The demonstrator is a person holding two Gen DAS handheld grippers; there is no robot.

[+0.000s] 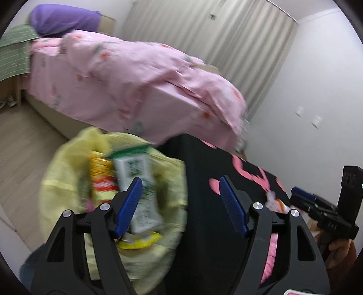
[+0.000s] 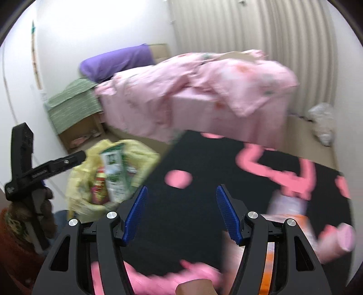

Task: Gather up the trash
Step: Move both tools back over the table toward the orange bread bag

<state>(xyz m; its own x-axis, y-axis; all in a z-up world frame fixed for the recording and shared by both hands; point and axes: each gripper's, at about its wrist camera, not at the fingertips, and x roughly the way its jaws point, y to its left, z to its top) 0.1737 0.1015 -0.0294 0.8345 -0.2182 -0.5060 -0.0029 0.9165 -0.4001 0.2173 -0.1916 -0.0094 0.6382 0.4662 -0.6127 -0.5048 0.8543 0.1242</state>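
Your left gripper (image 1: 180, 204) hangs with its jaws spread wide and nothing between the blue pads (image 1: 129, 204). Just under and ahead of its left finger sits the yellow trash bag (image 1: 68, 181), its mouth open beside the left edge of the black rug (image 1: 199, 163). Inside the bag you can see a white-and-green carton (image 1: 136, 181) standing on end, with a red-and-yellow snack wrapper (image 1: 102, 179) touching its left side and a yellow scrap (image 1: 140, 242) lower down; motion blur hides any finer detail. Behind the bag runs the bed under a pink floral duvet (image 1: 140, 86), with a purple pillow (image 1: 65, 20) at its far end.

To the right, your right gripper (image 2: 181, 213) is also released, jaws wide apart, hovering over the black rug's pink pattern and gripping nothing. From its camera the bag (image 2: 84, 181) lies well to the left, off the rug's corner. Right of the right finger, a blurred piece of white-and-orange packaging (image 2: 292, 208) lies on the rug, partly hidden by the finger, and just beyond it a pink rounded object (image 2: 342, 236) that you cannot identify through the blur. At the far right, near the curtain (image 2: 261, 27), a crumpled clear plastic bag (image 2: 322, 122) rests on the bare floor, well apart from the rug.
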